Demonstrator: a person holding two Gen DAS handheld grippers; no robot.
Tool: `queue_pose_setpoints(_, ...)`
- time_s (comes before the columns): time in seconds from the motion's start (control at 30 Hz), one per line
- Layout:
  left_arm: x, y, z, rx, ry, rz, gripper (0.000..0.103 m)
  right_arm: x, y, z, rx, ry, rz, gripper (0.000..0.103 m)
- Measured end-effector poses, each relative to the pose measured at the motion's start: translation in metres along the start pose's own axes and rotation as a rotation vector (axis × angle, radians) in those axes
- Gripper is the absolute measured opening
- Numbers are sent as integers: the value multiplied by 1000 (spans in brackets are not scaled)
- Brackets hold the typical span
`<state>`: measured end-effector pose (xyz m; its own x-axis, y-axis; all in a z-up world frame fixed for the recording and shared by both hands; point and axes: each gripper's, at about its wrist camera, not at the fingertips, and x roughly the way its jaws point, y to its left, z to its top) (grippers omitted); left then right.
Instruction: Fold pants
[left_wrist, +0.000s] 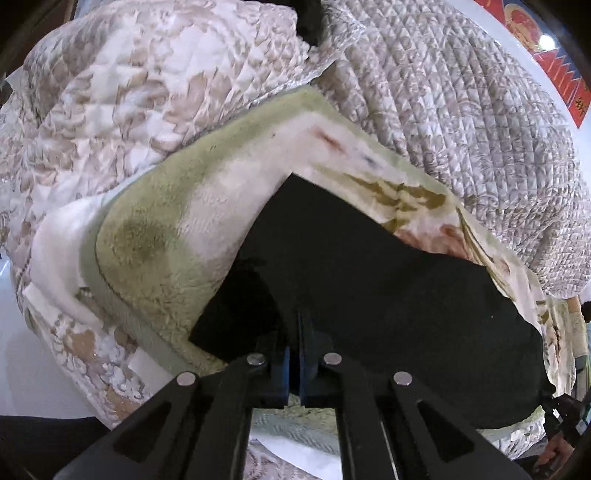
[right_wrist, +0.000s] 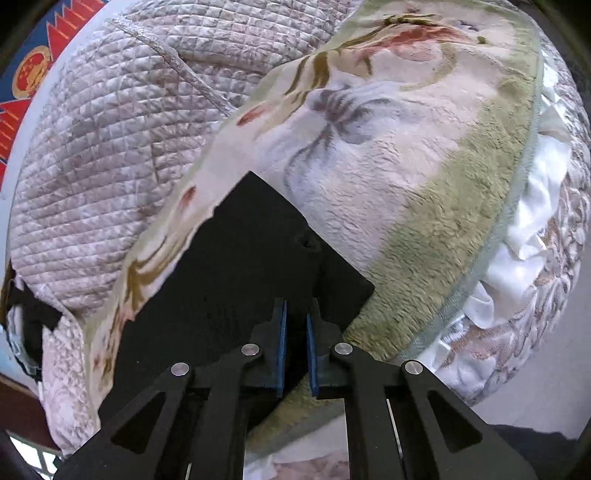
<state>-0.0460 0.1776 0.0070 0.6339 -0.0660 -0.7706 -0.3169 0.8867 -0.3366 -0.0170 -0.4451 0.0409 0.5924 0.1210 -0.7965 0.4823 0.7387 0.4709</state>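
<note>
Black pants lie on a green and floral fleece blanket on a bed. In the left wrist view, my left gripper has its blue pads nearly together, pinching the near edge of the pants. In the right wrist view, the same black pants spread to the left and form a corner. My right gripper is shut on the pants' near edge, with black cloth between its blue pads. The other gripper shows faintly at the far right edge of the left wrist view.
A quilted grey-beige bedspread is bunched behind the blanket, also in the right wrist view. A white frilled bed skirt hangs at the bed's edge. A red and blue poster is on the wall. Pale floor lies below.
</note>
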Motion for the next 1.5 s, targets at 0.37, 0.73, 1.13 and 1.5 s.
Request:
queue_pose_setpoints(0.37, -5, 2, 4, 21, -21, 39, 5, -2, -7, -7, 19, 0, -14, 9)
queue_pose_setpoints(0.73, -37, -7, 25, 31, -132, 92, 9, -47, 18, 3, -103, -196, -70, 25)
queue_pose_setpoints(1.13, 35, -104, 53, 301, -10, -20, 39, 59, 138, -20, -697, 42, -36, 39)
queue_pose_setpoints(1.5, 69, -105, 55, 263, 21, 53, 39, 102, 133, 4, -654, 37, -186, 39)
